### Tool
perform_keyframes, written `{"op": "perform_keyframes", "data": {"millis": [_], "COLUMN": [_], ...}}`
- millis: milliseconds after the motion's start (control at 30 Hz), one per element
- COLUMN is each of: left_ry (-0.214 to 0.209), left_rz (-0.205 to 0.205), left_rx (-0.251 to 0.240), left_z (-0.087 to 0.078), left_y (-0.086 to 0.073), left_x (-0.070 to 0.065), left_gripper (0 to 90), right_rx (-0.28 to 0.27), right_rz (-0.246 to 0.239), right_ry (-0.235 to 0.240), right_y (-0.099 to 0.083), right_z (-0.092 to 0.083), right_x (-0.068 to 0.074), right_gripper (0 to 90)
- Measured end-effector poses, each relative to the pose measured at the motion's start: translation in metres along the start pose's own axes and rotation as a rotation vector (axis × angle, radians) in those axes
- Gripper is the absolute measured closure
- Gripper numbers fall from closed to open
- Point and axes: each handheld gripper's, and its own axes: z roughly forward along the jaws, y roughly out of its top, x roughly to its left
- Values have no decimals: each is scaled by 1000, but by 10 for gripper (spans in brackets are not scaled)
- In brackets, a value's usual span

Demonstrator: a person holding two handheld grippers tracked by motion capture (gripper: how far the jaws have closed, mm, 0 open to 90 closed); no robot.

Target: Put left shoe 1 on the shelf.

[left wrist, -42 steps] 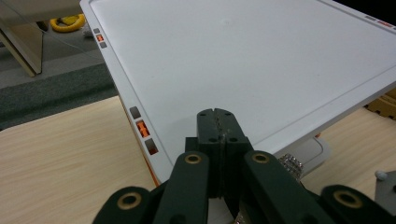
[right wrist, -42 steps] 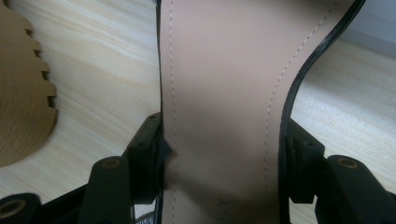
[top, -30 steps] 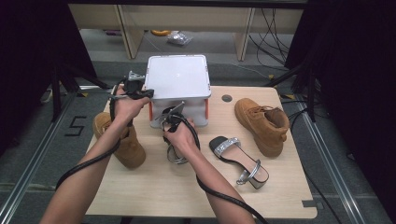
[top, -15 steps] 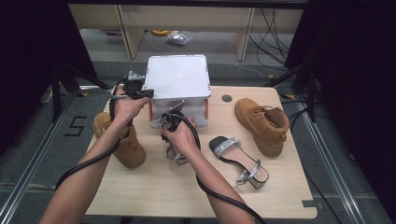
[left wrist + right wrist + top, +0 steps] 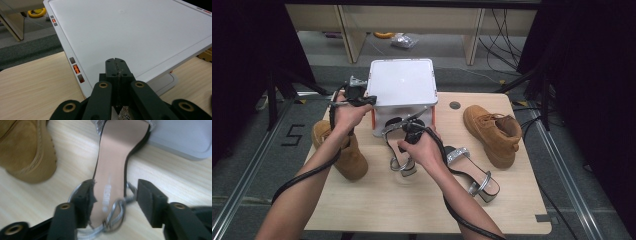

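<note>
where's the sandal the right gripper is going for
In the high view the sandal lies mid-table in front of the white box, between the left boot and the other sandal, under the right gripper.

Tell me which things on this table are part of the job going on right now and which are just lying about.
In the job:
- white lidded box, its lid edge gripped by the left gripper
- silver sandal in front of the box, heel end between the open right gripper jaws

Lying about:
- second silver sandal
- tan boot at the right
- tan boot at the left
</note>
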Motion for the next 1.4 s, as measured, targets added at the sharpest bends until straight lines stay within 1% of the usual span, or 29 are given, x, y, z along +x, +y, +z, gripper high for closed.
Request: {"op": "perform_keyframes", "data": {"millis": [33, 100, 133, 200, 233, 267, 300, 367, 400, 467, 500, 567, 733, 800, 833, 867, 900, 933, 967, 1000, 1033, 1067, 1100, 1133, 1200, 1267, 1333, 1367, 1400], "left_ry": [3, 4, 4, 5, 5, 5, 6, 5, 5, 3, 4, 4, 3, 2, 2, 2, 2, 1, 1, 2, 1, 2, 2, 2, 2, 2, 0, 1, 1], "left_rz": [-6, -7, -9, -8, -7, -7, -9, -9, -11, -12, -10, -9, -2, 0, 0, 0, 0, 1, 4, -7, 3, -11, -9, -8, -8, -9, -1, 0, 1], "left_rx": [-3, -4, -4, -2, -1, -1, -1, -1, -2, -3, 0, 1, 8, 8, 9, 9, 10, 9, 10, 1, 9, -3, -1, 0, -1, -1, 8, 9, 10], "left_z": [0, 0, 1, 1, 1, 1, 1, 1, 1, 1, 1, 1, 0, 0, 0, 0, 0, 0, 0, 1, 0, 1, 1, 1, 1, 1, 0, 0, 0], "left_y": [0, 0, 1, 1, 1, 1, 1, 1, 1, 1, 1, 2, 1, 1, 1, 1, 1, 1, 1, 1, 1, 1, 1, 1, 1, 1, 1, 1, 2], "left_x": [-1, -1, -1, -1, -1, -1, -2, -2, -2, -1, -1, -1, 0, 0, 0, 0, 0, 0, 0, -1, 0, -1, -1, -1, -1, -1, 0, 0, 0], "left_gripper": [897, 897, 897, 897, 897, 897, 897, 897, 897, 897, 897, 897, 897, 897, 897, 897, 897, 897, 897, 897, 897, 897, 897, 897, 897, 897, 897, 897, 897], "right_rx": [-12, -6, -8, -4, 13, 27, 48, 74, 98, 124, 130, 122, 108, 98, 97, 94, 88, 85, 68, 56, 51, 52, 46, 54, 41, 39, 26, 11, -4], "right_rz": [-10, -16, -41, -75, -70, -99, -91, -137, -164, -162, -176, -190, -183, -169, -157, -163, -165, -139, -153, -153, -151, -147, -144, -121, -122, -76, -60, -89, -95], "right_ry": [6, 4, 1, 21, 21, 17, 13, 2, 12, 23, 22, 61, 79, 67, 81, 93, 83, 81, 78, 72, 70, 70, 70, 72, 81, 92, 85, 98, 104], "right_y": [-3, -11, -14, -23, -27, -30, -34, -43, -50, -59, -61, -68, -73, -73, -73, -73, -73, -74, -74, -74, -73, -73, -74, -74, -75, -76, -75, -74, -73], "right_z": [-3, -10, -12, -17, -18, -19, -19, -14, -10, -4, -1, 8, 26, 33, 36, 40, 42, 44, 47, 47, 48, 48, 48, 48, 47, 48, 48, 48, 48], "right_x": [0, -3, -5, -8, -8, -10, -9, -12, -13, -12, -12, -11, -9, -7, -6, -8, -8, -6, -7, -7, -7, -7, -7, -6, -7, -5, -3, -4, -4], "right_gripper": [542, 599, 619, 688, 717, 752, 775, 837, 876, 896, 900, 900, 900, 900, 900, 900, 900, 900, 900, 900, 900, 900, 900, 900, 900, 900, 900, 900, 900]}}
